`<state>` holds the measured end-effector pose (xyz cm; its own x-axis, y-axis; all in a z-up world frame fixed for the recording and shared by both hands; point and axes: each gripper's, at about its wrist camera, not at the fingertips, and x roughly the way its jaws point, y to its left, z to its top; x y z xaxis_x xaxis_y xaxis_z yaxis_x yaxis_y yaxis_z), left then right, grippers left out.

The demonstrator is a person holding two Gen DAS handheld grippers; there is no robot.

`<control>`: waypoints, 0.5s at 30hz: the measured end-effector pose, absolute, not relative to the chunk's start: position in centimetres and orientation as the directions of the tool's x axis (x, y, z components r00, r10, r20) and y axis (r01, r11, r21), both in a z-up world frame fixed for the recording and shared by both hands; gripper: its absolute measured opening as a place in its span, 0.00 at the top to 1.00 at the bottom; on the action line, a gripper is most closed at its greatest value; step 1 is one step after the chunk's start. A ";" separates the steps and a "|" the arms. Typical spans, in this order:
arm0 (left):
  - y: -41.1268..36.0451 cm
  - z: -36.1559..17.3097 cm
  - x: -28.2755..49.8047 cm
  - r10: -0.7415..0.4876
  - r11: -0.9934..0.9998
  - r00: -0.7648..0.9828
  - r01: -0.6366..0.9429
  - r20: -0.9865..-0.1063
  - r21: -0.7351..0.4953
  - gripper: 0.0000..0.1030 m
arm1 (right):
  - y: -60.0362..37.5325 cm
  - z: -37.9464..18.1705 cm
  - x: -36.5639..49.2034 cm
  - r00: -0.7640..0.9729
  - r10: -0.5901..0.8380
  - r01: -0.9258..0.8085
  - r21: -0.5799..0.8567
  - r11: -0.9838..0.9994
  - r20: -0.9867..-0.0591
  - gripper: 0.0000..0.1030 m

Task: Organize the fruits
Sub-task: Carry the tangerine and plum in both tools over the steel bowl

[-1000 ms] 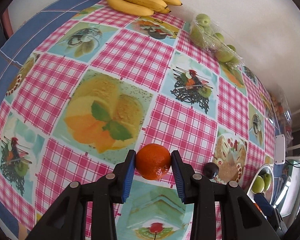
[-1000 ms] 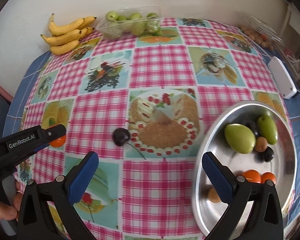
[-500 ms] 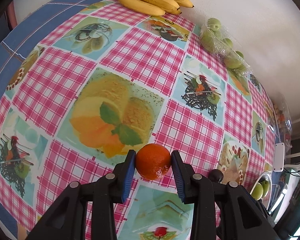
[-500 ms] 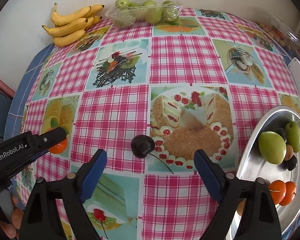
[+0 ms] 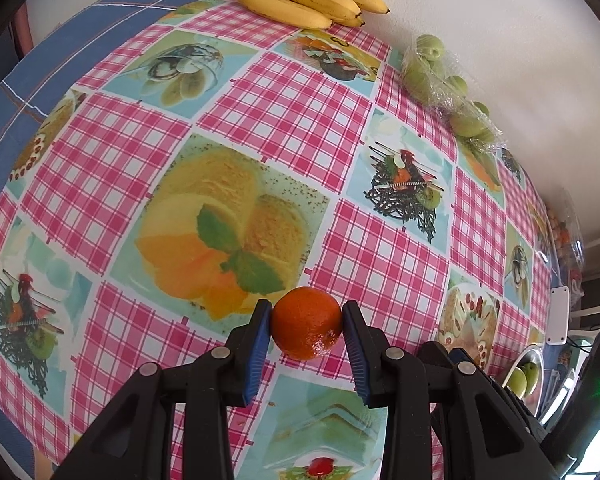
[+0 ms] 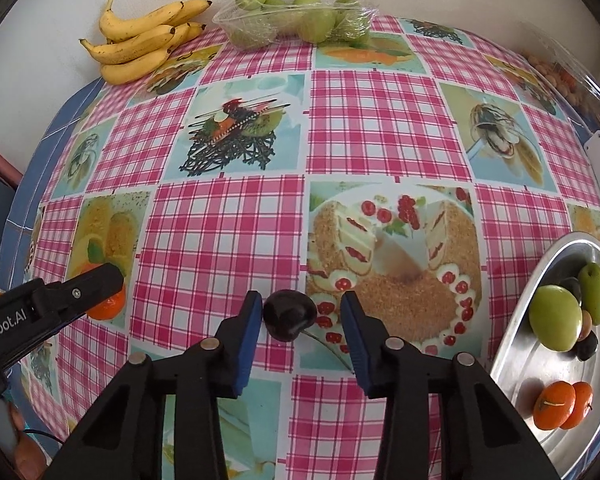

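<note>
A: The right gripper (image 6: 300,316) is closing its jaws around the dark cherry (image 6: 289,315); the left pad touches, the right pad shows a gap.

B: And the left gripper (image 5: 306,330)?

A: Clamped on the tangerine (image 5: 306,328), at nine o'clock from the cherry. The metal bowl (image 6: 512,360) sits at three o'clock.

B: Risk?

A: The round, glossy cherry could squirt sideways or bruise if squeezed off-centre.

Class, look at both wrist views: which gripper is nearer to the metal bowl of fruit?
Right. The right gripper, jaws closing around a dark cherry, sits just beside the metal bowl. The left gripper, clamped on an orange, is farther away across the table.
</note>
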<state>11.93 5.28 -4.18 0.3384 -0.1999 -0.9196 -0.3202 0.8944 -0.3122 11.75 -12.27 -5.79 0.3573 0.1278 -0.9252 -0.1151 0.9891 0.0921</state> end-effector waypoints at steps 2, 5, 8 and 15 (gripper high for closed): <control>5.2 -4.2 12.0 -0.194 0.897 0.337 -0.320 -0.921 -0.306 0.63 | -12.0 -6.0 12.0 0.361 0.123 -0.120 0.084 0.989 -0.924 0.64; 4.9 -4.2 12.0 -0.189 0.904 0.335 -0.308 -0.923 -0.297 0.63 | -11.7 -6.1 12.0 0.362 0.136 -0.129 0.095 0.987 -0.922 0.72; 4.5 -4.1 12.1 -0.189 0.910 0.335 -0.293 -0.923 -0.293 0.63 | -11.5 -5.8 11.8 0.376 0.132 -0.141 0.084 0.986 -0.917 0.73; 4.2 -2.9 11.9 -0.187 0.919 0.363 -0.263 -0.913 -0.293 0.63 | -11.8 -3.5 11.0 0.420 0.170 -0.148 0.117 0.982 -0.892 0.73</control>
